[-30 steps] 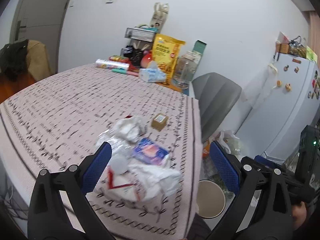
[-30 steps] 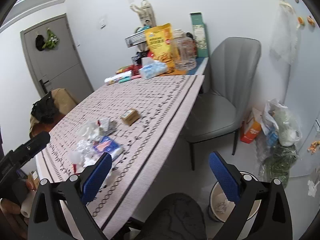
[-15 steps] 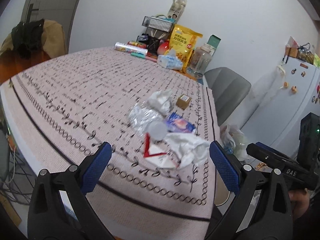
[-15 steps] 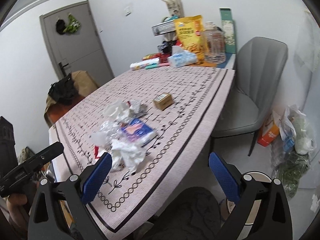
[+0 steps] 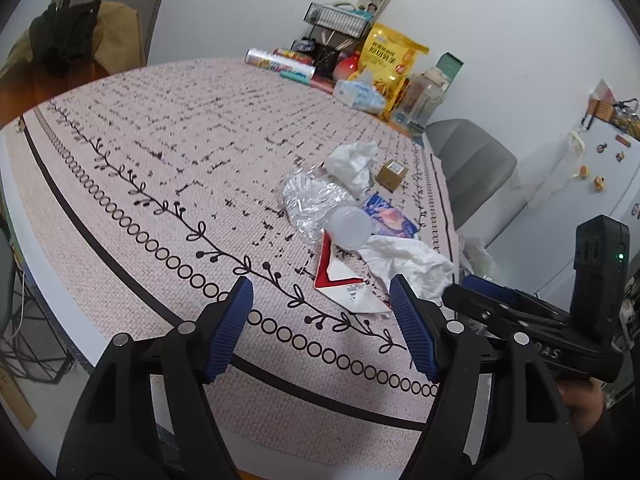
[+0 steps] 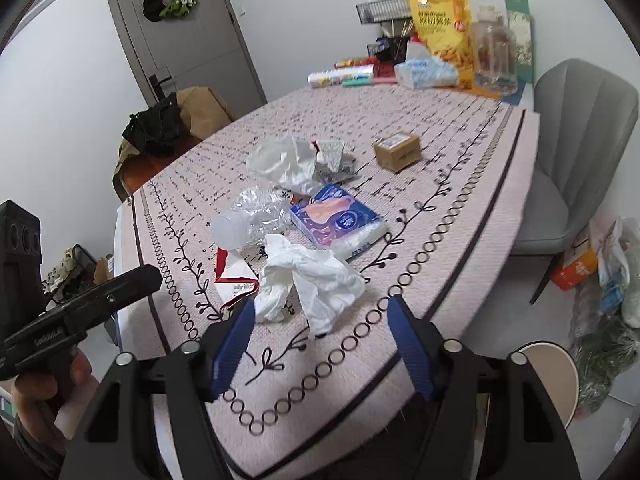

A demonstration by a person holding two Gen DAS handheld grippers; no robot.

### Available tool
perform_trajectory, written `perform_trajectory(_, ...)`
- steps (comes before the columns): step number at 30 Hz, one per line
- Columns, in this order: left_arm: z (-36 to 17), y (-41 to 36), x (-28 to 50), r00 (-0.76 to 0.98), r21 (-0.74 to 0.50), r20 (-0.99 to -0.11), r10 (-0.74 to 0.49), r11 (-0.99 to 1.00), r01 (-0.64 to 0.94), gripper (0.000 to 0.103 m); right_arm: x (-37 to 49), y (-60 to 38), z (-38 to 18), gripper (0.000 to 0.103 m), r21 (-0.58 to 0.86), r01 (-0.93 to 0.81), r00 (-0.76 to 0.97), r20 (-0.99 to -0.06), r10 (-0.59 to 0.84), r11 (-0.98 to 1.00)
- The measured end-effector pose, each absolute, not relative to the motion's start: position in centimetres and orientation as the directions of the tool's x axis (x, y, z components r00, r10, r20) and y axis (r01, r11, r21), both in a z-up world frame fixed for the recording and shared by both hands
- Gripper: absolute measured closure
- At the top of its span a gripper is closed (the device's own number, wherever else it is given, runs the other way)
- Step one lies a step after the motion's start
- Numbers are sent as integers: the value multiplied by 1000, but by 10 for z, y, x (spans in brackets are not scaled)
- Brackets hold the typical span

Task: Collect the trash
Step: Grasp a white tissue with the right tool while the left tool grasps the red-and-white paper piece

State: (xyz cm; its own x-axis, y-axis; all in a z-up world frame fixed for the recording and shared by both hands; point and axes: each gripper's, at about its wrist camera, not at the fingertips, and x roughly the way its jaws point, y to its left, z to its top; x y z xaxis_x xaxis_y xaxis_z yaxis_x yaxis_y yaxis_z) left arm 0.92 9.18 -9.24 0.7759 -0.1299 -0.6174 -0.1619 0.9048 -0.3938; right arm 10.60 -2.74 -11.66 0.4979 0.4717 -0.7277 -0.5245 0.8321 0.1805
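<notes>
A heap of trash lies near the table's right edge: a crumpled white tissue (image 6: 310, 280), a red-and-white wrapper (image 5: 340, 280), a crushed clear plastic bottle (image 5: 316, 204), a blue tissue pack (image 6: 338, 226), a second white tissue (image 6: 286, 160) and a small brown box (image 6: 398, 150). My left gripper (image 5: 322, 332) is open and empty, just short of the red-and-white wrapper. My right gripper (image 6: 320, 338) is open and empty, just short of the crumpled white tissue. Each gripper shows in the other's view.
The table (image 5: 140, 152) has a patterned cloth. Groceries stand at its far end: a yellow snack bag (image 6: 440, 28), a glass jar (image 6: 494, 56), a tissue pack (image 6: 424, 72). A grey chair (image 6: 576, 152), a round bin (image 6: 556, 376) and bags (image 6: 612, 280) are at the right.
Both grippers have moved closer to the trash heap and turned toward it. The jaws of both have narrowed but stay open.
</notes>
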Motion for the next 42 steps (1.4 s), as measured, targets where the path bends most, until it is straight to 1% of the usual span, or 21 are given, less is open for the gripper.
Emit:
perform_trajectory(2, -95, 91, 15, 764, -389, -632, -130, 906, -167, 33, 112, -25, -119, 39, 188, -526, 499, -721, 481, 829)
perform_trajectory(3, -96, 90, 18, 757, -381, -640, -128, 909, -168, 33, 116, -24, -122, 47, 204, -532, 490, -718, 495, 822)
perform_trajectory(4, -98, 89, 20, 753, -378, -645, -129, 911, -167, 34, 116, -24, -122, 59, 204, -532, 490, -718, 495, 822)
perform_trajectory(5, -99, 89, 24, 747, -378, -651, -135, 911, -166, 35, 119, -24, -124, 82, 222, -536, 474, -719, 508, 814)
perform_trajectory(6, -101, 87, 28, 739, -377, -659, -140, 911, -164, 37, 124, -23, -128, 91, 255, -538, 438, -730, 525, 803)
perform_trajectory(8, -104, 84, 35, 726, -369, -672, -142, 915, -163, 39, 126, -28, -128, 95, 281, -531, 433, -721, 541, 799)
perform_trajectory(11, -104, 80, 42, 722, -376, -673, -157, 914, -152, 39, 120, -33, -120, 96, 277, -544, 454, -697, 555, 792)
perform_trajectory(13, -104, 75, 45, 718, -377, -677, -162, 914, -149, 34, 117, -42, -113, 96, 279, -538, 474, -680, 559, 796)
perform_trajectory(15, -104, 68, 45, 719, -388, -671, -182, 912, -132, 22, 115, -49, -108, 96, 282, -527, 488, -672, 557, 802)
perform_trajectory(16, -103, 64, 45, 720, -379, -670, -178, 917, -126, 18, 115, -55, -106, 96, 283, -517, 498, -668, 553, 808)
perform_trajectory(17, -103, 60, 45, 721, -360, -673, -166, 925, -123, 13, 116, -59, -104, 96, 285, -512, 502, -666, 552, 810)
perform_trajectory(21, -110, 45, 52, 674, -256, -730, -112, 960, -117, 12, 116, -70, -100, 96, 286, -496, 518, -660, 544, 820)
perform_trajectory(23, -109, 36, 56, 658, -184, -749, -77, 978, -95, 12, 116, -73, -99, 96, 285, -493, 526, -655, 542, 822)
perform_trajectory(28, -112, 36, 70, 629, -76, -777, -4, 993, -87, 12, 115, -78, -99, 96, 290, -489, 530, -650, 544, 823)
perform_trajectory(31, -111, 40, 76, 623, -55, -782, -1, 996, -68, 16, 116, -81, -100, 96, 285, -488, 533, -652, 540, 825)
perform_trajectory(34, -109, 40, 81, 622, -26, -783, 4, 999, -39, 27, 117, -82, -101, 96, 286, -483, 533, -653, 537, 827)
perform_trajectory(35, -108, 39, 83, 623, -24, -782, 3, 999, -34, 34, 117, -83, -102, 96, 287, -482, 534, -654, 537, 828)
perform_trajectory(36, -107, 40, 84, 626, -16, -780, 6, 999, -30, 44, 118, -83, -101, 96, 287, -480, 534, -654, 536, 829)
perform_trajectory(37, -107, 41, 84, 627, -10, -779, 12, 999, -31, 48, 117, -82, -101, 96, 287, -480, 535, -653, 536, 829)
perform_trajectory(38, -106, 43, 85, 630, -5, -777, 19, 999, -36, 57, 117, -82, -101, 96, 286, -481, 536, -653, 536, 829)
perform_trajectory(42, -104, 51, 83, 634, -57, -773, -21, 998, -36, 59, 116, -78, -99, 96, 279, -490, 534, -653, 537, 826)
